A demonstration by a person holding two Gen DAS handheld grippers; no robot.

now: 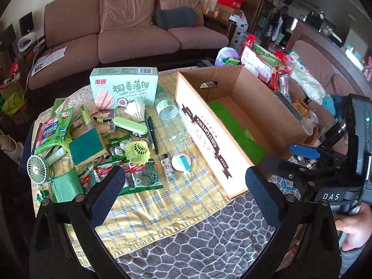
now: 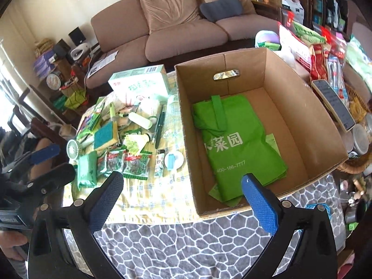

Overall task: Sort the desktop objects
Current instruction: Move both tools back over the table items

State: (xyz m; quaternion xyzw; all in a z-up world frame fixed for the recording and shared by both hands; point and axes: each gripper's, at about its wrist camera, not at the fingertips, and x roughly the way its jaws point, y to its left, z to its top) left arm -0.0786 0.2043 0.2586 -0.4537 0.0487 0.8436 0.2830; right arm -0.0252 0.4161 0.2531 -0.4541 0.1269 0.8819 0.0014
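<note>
Both tongs hang above the near edge of the surface, each with its fingers apart and holding nothing: the left tongs [image 1: 183, 186] before the yellow checked cloth [image 1: 162, 200], the right tongs [image 2: 183, 194] before the open brown cardboard box [image 2: 325, 125]. Inside this box lies a flat green fabric bag [image 2: 241, 148]. Left of the box, on the cloth, lie a clear plastic bottle [image 1: 171, 121], a green-white cracker carton [image 1: 123, 88] and a yellow-green plastic shuttlecock [image 1: 137, 151].
</note>
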